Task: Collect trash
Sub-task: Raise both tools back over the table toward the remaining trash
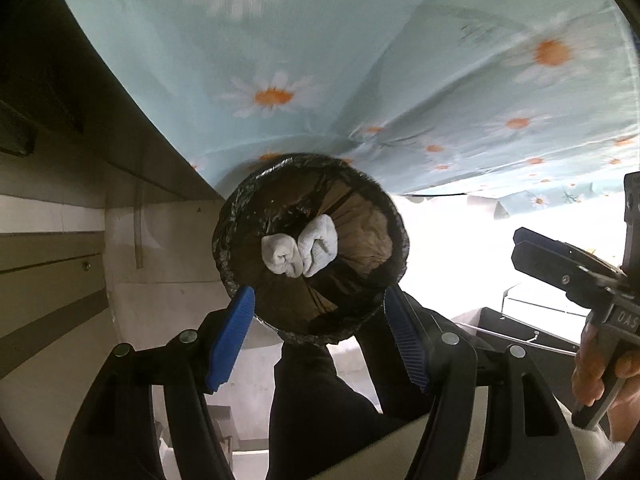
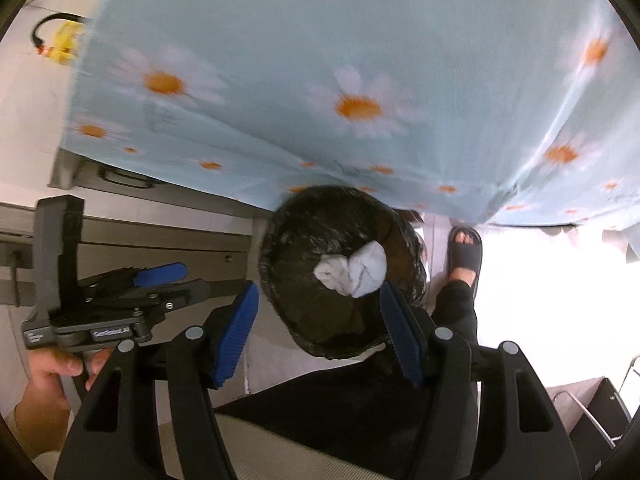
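A round trash bin lined with a black bag stands on the floor below both grippers. Two crumpled white wads lie inside it, also seen in the right wrist view as wads in the bin. My left gripper hangs over the bin's near rim, open, with nothing between its blue pads. My right gripper is likewise open and holds nothing above the bin. Each gripper shows in the other's view, the right gripper at the right and the left gripper at the left, both held by a hand.
A light blue daisy tablecloth hangs just behind the bin. Grey cabinet fronts run along the left. The person's sandalled foot and dark trouser leg stand right of the bin. A yellow object with a black cable lies on the floor.
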`<move>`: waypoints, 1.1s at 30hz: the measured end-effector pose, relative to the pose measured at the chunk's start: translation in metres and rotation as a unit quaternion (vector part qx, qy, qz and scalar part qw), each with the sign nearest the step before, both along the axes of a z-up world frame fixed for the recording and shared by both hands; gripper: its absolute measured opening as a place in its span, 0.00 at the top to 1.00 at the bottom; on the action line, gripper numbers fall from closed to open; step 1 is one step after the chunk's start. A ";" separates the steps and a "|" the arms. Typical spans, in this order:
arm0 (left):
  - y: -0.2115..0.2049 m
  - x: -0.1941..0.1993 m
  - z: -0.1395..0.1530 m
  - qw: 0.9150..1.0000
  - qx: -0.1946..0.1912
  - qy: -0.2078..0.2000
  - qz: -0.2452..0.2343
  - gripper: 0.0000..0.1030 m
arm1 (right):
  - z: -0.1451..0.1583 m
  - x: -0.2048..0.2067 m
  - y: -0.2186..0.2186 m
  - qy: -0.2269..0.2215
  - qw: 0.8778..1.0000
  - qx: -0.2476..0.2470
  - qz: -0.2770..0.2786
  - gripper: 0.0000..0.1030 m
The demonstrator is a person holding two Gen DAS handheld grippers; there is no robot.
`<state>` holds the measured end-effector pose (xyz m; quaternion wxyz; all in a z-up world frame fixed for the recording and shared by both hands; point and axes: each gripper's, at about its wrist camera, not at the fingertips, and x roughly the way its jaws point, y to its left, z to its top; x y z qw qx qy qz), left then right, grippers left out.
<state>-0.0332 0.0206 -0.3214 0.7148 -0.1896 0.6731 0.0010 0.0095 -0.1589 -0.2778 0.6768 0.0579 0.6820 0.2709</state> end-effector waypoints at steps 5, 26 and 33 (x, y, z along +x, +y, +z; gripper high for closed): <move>0.013 -0.005 0.039 0.999 0.000 -0.029 0.021 0.37 | 0.047 0.002 -0.001 -0.048 0.999 0.013 0.017 0.38; 0.040 0.070 0.234 0.980 0.028 -0.189 0.050 0.35 | 0.230 0.075 0.003 -0.273 0.959 0.061 0.046 0.26; 0.039 0.122 0.250 0.978 0.016 -0.202 0.054 0.32 | 0.251 0.136 -0.001 -0.295 0.953 0.055 0.037 0.25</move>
